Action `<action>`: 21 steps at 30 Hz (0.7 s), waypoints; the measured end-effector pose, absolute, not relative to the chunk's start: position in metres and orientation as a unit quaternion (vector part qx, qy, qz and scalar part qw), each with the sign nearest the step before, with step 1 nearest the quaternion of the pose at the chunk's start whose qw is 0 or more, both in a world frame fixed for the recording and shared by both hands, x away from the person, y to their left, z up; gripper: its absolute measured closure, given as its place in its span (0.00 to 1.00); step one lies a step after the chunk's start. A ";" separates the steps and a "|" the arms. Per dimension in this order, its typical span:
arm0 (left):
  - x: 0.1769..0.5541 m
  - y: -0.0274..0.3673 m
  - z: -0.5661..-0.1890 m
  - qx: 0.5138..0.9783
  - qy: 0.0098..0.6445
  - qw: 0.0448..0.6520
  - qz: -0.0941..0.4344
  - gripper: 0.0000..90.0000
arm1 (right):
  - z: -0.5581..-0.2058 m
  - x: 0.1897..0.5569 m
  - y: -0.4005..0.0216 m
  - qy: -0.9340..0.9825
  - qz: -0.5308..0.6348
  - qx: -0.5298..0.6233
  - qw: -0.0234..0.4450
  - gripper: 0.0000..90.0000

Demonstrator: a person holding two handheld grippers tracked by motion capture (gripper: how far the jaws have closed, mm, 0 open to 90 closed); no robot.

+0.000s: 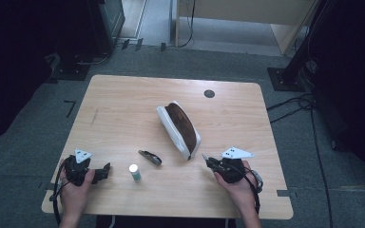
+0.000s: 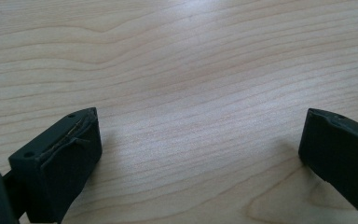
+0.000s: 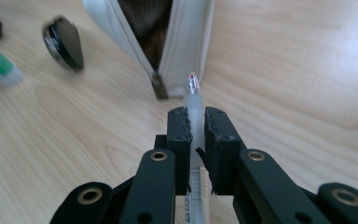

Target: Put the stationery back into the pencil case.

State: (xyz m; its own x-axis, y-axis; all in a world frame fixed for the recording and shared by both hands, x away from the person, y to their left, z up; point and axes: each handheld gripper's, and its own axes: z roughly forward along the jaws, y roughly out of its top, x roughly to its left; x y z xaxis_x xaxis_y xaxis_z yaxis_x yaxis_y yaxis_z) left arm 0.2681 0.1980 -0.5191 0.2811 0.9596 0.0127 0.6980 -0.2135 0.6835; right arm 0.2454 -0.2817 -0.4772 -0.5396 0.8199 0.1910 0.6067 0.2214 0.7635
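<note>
A light wooden table (image 1: 123, 104) with rounded corners carries a few small things, and a person's two hands reach in from its near edge, each with a gripper.

The right gripper (image 3: 195, 116) is clamped on a pen (image 3: 193, 95): a slim, frosted translucent barrel pinched between the two black jaws, its clear tip with a spot of red poking out past them. In the high view the right gripper (image 1: 210, 161) sits near the table's near right side, the pen's tip aimed toward the pouch's near end and just short of it.

The pouch (image 1: 179, 129) is a long white pencil case lying at a slant in the middle of the table, its zip open along the top so the dark brown inside shows. In the right gripper view the pouch (image 3: 186, 42) has pale walls, a dark lining and a small metal zip end at the corner nearest the pen.

The left gripper (image 1: 105, 170) rests at the near left of the table; in the left gripper view its jaws stand wide apart over bare wood, holding nothing.

Between the hands stands a small white-capped tube with green on it (image 1: 134, 172), upright, and just beyond it lies a small dark flattish object (image 1: 150, 157), well apart from the left gripper and near the pouch.
</note>
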 end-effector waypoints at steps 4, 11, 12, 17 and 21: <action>0.268 0.198 -0.519 0.746 0.556 0.291 0.225 0.00 | -0.462 0.246 -0.277 0.762 0.435 0.459 0.139 0.90; 0.268 0.198 -0.519 0.746 0.556 0.291 0.225 0.00 | -0.440 0.252 -0.266 0.751 0.454 0.458 0.142 0.90; 0.268 0.198 -0.519 0.746 0.556 0.291 0.225 0.00 | -0.438 0.253 -0.264 0.749 0.457 0.458 0.142 0.90; 0.268 0.198 -0.519 0.747 0.554 0.290 0.225 0.00 | -0.425 0.260 -0.257 0.741 0.467 0.461 0.142 0.90; 0.268 0.198 -0.519 0.747 0.554 0.290 0.225 0.00 | -0.416 0.267 -0.251 0.738 0.474 0.457 0.148 0.90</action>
